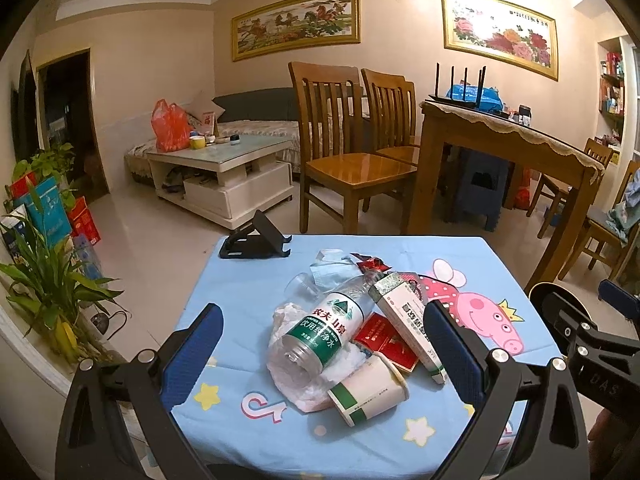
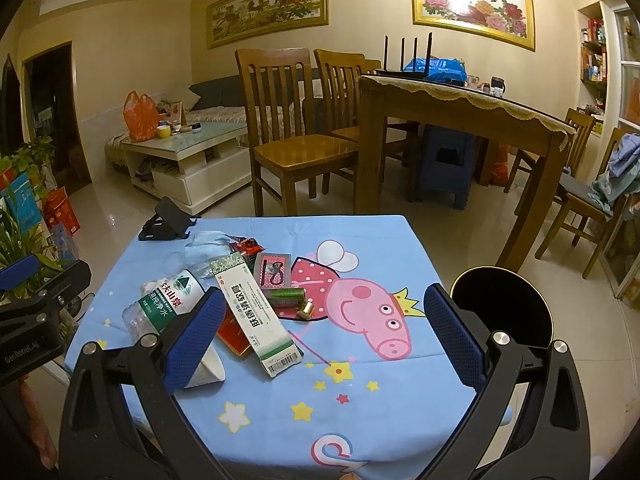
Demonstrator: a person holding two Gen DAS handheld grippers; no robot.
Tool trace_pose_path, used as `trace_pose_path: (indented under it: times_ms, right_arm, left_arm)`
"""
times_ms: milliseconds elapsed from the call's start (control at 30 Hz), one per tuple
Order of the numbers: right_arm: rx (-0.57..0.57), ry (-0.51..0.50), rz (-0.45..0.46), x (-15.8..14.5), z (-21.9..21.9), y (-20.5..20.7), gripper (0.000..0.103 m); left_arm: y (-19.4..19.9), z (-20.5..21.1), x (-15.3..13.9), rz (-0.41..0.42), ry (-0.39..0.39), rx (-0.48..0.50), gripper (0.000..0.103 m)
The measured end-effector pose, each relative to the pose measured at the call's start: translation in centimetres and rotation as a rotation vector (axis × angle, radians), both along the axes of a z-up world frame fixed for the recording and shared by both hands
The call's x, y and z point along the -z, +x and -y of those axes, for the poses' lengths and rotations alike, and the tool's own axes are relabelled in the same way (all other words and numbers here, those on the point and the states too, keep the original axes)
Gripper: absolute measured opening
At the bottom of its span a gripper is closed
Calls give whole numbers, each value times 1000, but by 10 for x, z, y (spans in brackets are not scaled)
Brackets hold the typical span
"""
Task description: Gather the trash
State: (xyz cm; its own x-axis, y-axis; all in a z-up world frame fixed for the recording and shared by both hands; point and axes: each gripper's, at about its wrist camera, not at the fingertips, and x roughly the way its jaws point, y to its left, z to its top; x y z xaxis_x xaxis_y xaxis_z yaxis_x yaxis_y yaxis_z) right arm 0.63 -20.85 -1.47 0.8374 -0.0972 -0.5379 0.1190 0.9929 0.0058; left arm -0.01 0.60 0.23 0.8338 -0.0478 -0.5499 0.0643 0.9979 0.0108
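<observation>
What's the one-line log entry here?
left gripper: open over water bottle | right gripper: open, empty | trash pile on table: untouched

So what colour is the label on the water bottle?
Green and white, on the bottle; it shows best in the left wrist view.

The setting was a home living and dining room. A sofa (image 1: pixel 256 108), glass-topped coffee table (image 1: pixel 224 152), wooden dining table (image 1: pixel 504 136) with chairs (image 1: pixel 340 148), framed embroidered pictures (image 1: pixel 296 22) and potted plants (image 1: pixel 52 280) indicated this.

Left gripper (image 1: pixel 324 354) and right gripper (image 2: pixel 326 338) hover, jaws spread wide.
</observation>
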Motion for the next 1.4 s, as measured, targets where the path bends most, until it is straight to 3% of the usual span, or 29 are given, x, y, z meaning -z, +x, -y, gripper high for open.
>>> trace_pose_path:
  times_ms: [1400]
  right_arm:
    - [-1, -2, 0, 1, -2, -1, 98]
  left_arm:
    - [-1, 0, 5, -5, 12, -12, 97]
